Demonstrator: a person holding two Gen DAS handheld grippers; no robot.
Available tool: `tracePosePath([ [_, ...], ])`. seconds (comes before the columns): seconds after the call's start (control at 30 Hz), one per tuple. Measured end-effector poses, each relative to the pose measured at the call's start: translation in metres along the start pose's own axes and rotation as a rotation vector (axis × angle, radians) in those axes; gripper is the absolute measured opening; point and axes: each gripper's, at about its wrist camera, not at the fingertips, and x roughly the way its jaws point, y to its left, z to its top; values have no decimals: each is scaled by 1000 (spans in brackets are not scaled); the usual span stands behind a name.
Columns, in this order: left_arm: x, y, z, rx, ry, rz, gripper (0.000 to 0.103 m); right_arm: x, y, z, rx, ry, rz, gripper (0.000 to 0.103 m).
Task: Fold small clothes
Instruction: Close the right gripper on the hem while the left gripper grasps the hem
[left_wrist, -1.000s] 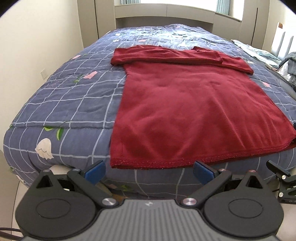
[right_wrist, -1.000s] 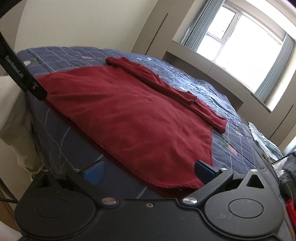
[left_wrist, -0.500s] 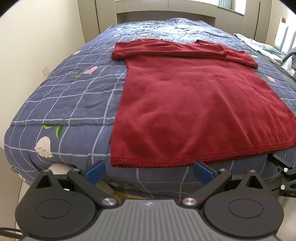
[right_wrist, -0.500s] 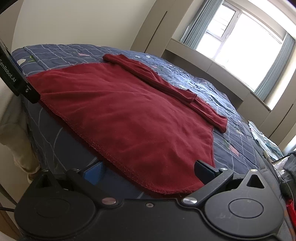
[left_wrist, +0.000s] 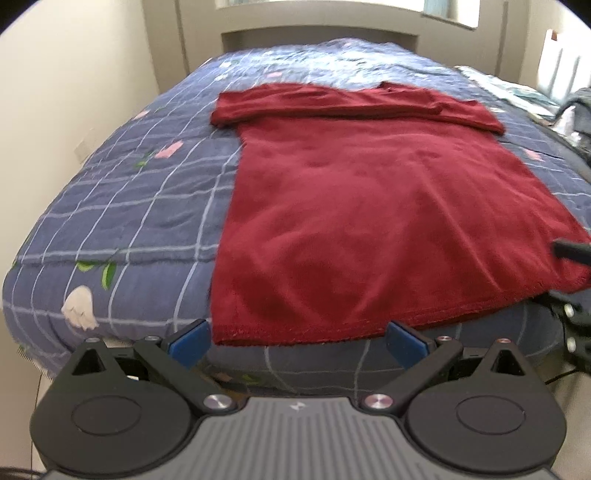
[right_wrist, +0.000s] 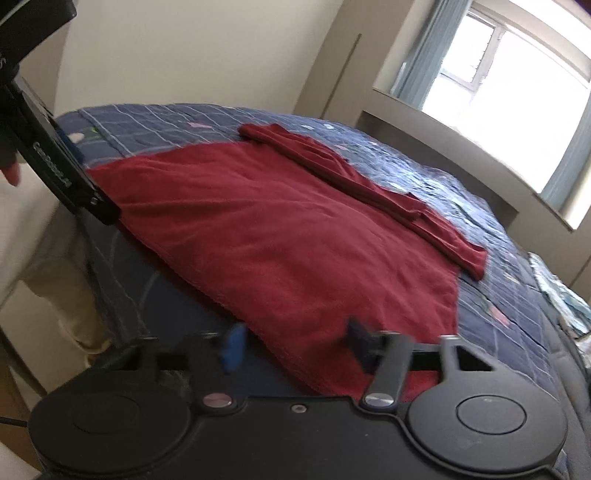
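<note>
With the red top (left_wrist: 373, 206) spread flat on the bed (left_wrist: 122, 206), sleeves folded across its far end, the right claw (right_wrist: 291, 345) has just been closing over the near hem corner while the left claw (left_wrist: 295, 339) gapes open at the other; next, both should lift the hem and carry it toward the sleeves.

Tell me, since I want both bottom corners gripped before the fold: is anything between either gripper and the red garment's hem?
Nothing visible. The left gripper is open just short of the red garment hem. The right gripper has just been closing, with the hem corner between its fingers.
</note>
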Motion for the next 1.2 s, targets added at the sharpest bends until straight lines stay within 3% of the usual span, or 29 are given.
tracePosePath([
  [0.03,-3,-1,-1,21,-18,-21,103,0,0,2,2,1,14,28],
  [0.13,-13,-7,-6,80,-72,-73,103,-1,0,8,18,-2,35,17],
  [0.3,-19,-31,-10,204,-164,-134,103,-7,-17,20,147,-27,79,12],
  [0.4,-6,-52,-12,321,-221,-100,103,-11,-33,27,233,-45,107,10],
  [0.5,13,-68,-14,436,-270,20,103,-15,-46,35,296,-60,119,8],
  [0.57,15,-67,-12,455,-288,17,102,-16,-53,40,326,-63,124,7],
  [0.67,9,-61,-10,466,-330,59,87,-17,-60,47,362,-45,142,7],
  [0.97,15,-37,-11,514,-298,132,82,-14,-72,67,401,-15,160,7],
  [1.03,16,-36,-10,508,-294,136,75,-14,-72,69,393,-17,161,7],
  [1.13,15,-33,-7,496,-277,123,56,-14,-73,71,383,-20,159,7],
  [1.2,15,-30,-4,499,-264,106,35,-15,-73,71,377,-20,158,7],
])
